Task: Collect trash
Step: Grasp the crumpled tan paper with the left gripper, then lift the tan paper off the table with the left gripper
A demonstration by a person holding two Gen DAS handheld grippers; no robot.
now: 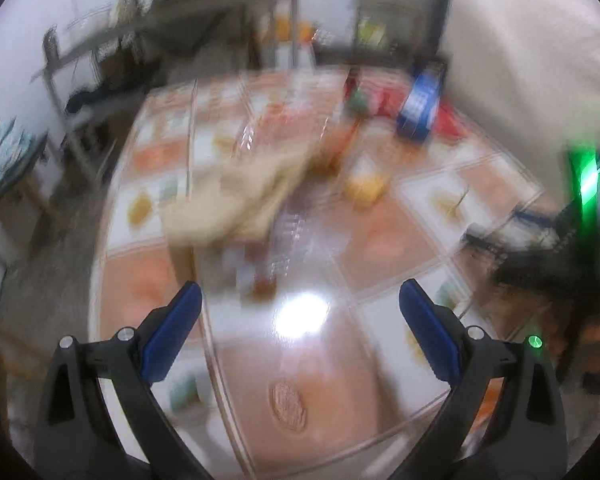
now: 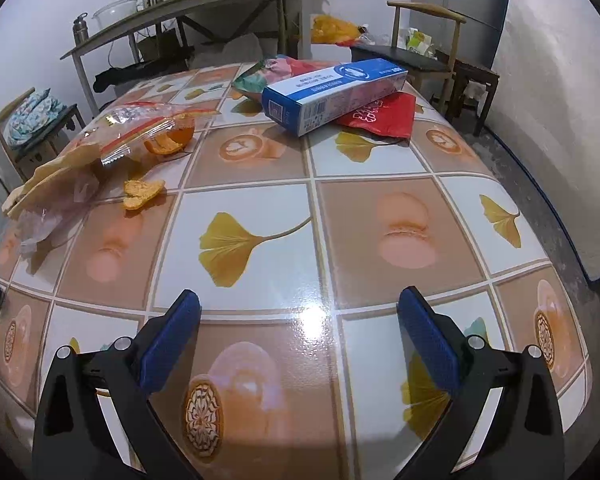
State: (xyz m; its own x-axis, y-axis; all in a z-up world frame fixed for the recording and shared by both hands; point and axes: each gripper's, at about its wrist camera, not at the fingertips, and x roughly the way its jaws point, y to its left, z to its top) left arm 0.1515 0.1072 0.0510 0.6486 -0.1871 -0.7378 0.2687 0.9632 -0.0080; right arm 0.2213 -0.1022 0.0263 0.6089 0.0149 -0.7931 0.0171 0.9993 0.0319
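Left tool (image 1: 300, 300) released – view motion-blurred, trash indistinct; right tool (image 2: 299, 302) released above table (image 2: 260, 280)

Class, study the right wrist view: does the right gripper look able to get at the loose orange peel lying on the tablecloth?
Probably yes. The right gripper is open and empty, and bare tablecloth lies between it and the orange peel, which sits apart from the clear plastic bag.

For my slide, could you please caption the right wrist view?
Open right gripper over tiled table; blue box, orange peels ahead.
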